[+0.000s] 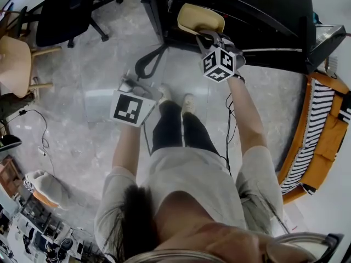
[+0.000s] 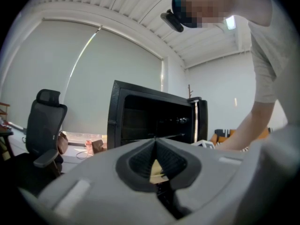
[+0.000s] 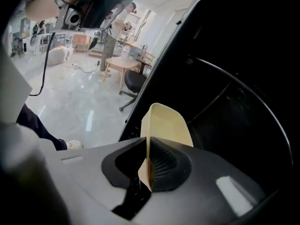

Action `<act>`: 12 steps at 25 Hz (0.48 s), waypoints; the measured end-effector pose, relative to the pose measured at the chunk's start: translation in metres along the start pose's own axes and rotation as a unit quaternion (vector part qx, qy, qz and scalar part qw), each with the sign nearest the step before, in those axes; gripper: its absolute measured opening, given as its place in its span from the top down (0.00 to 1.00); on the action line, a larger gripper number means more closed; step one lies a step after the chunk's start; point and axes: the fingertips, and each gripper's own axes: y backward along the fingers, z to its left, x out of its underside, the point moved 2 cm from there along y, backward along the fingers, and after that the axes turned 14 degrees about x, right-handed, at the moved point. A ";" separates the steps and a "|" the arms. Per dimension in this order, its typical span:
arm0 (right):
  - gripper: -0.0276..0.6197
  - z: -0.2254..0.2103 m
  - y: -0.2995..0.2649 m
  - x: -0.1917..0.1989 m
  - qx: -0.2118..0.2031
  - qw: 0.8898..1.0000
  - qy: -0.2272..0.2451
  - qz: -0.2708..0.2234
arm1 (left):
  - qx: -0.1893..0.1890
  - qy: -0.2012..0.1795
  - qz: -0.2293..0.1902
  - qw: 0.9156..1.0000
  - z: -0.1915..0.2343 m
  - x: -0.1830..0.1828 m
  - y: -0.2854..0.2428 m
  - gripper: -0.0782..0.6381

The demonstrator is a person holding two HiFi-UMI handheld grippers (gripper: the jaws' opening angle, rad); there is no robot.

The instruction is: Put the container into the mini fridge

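The beige plastic container (image 1: 200, 18) is held at the mouth of the black mini fridge (image 1: 247, 15), with my right gripper (image 1: 208, 37) shut on its rim. In the right gripper view the container (image 3: 166, 125) stands on edge between the jaws of that gripper (image 3: 149, 146), in front of the dark fridge interior (image 3: 234, 64). My left gripper (image 1: 134, 85) hangs lower and to the left, over the floor, away from the fridge. Its jaws (image 2: 155, 144) are shut and grip nothing, and they point at the open fridge (image 2: 154, 121).
The fridge door (image 1: 324, 43) stands open at the right. A black cable (image 1: 148, 62) loops on the floor by the fridge. An office chair (image 1: 66, 10) and a wooden seat (image 1: 13, 59) are at the left. A striped orange sofa (image 1: 321, 130) is at the right.
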 end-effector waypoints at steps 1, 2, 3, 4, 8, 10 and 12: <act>0.92 0.000 -0.004 0.001 -0.002 1.000 0.006 0.003 | -0.001 0.001 0.001 1.000 0.001 0.001 0.001 0.89; 0.92 0.001 -0.008 0.003 -0.004 1.000 0.012 0.006 | -0.002 0.001 0.002 1.000 0.002 0.002 0.002 0.89; 0.92 0.002 -0.011 0.005 -0.006 1.000 0.017 0.010 | -0.003 0.002 0.003 1.000 0.003 0.003 0.003 0.89; 0.92 0.002 -0.014 0.006 -0.007 1.000 0.021 0.013 | -0.004 0.002 0.003 1.000 0.004 0.005 0.004 0.89; 0.92 0.004 -0.024 0.012 -0.012 0.999 0.033 0.021 | -0.006 0.003 0.007 1.000 0.009 0.010 0.007 0.89; 0.92 0.004 -0.027 0.013 -0.012 0.999 0.038 0.021 | -0.007 0.005 0.009 1.000 0.010 0.012 0.007 0.89; 0.92 0.004 -0.029 0.013 -0.012 0.999 0.043 0.022 | -0.008 0.007 0.010 1.000 0.011 0.013 0.007 0.89</act>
